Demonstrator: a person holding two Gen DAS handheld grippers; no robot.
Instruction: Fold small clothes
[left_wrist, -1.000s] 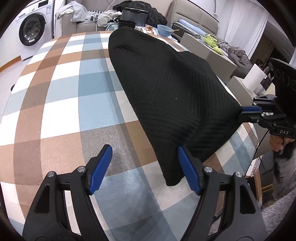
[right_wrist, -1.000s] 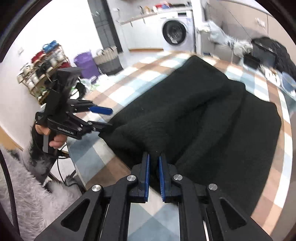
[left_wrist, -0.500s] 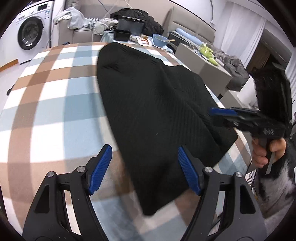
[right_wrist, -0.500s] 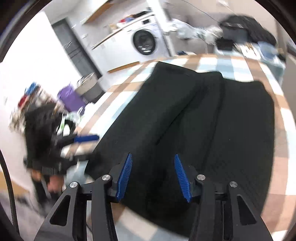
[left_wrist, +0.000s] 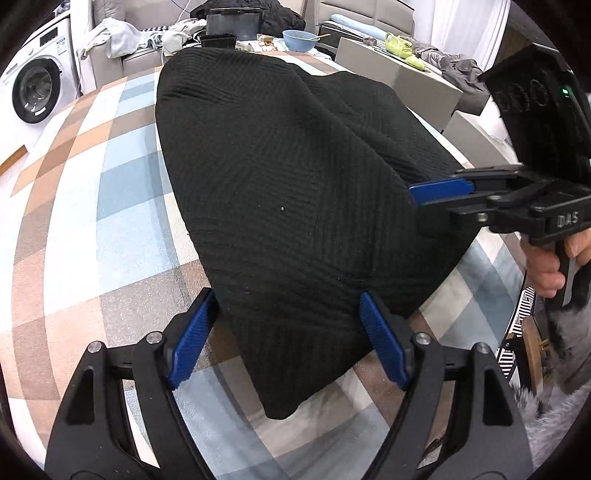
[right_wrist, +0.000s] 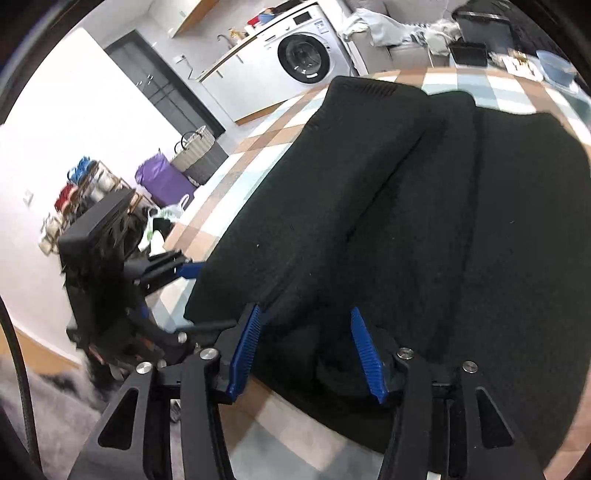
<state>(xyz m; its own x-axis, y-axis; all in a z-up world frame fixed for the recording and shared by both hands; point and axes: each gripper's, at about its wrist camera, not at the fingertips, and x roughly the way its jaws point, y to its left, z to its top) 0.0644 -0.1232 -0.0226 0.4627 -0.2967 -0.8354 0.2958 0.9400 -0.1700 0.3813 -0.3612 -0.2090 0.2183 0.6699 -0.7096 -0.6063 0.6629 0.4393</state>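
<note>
- On the checked tablecloth (left_wrist: 110, 192), the black knit garment (left_wrist: 280, 177) lies spread out, with one long side turned over onto itself in a thick lengthwise fold; its near corner points toward the table's edge.
- The left gripper (left_wrist: 286, 339) hovers at that near corner, jaws wide apart and just widened further. Cloth lies between them, but neither blue pad presses on it.
- The right gripper (right_wrist: 314, 347) sits at the same near edge, further along. Its jaws have just been opening and stand about half apart over the hem, holding nothing.
- In my judgement one fold has just been laid and let go. The next move calls for a fresh grip on the near hem with both grippers, so the cloth can be carried across evenly.
- The room is lived-in: a washing machine (right_wrist: 304, 61), a purple bag (right_wrist: 162, 181), a blue bowl (left_wrist: 300, 38) and loose laundry (left_wrist: 122, 35) beyond the table's far end.
</note>
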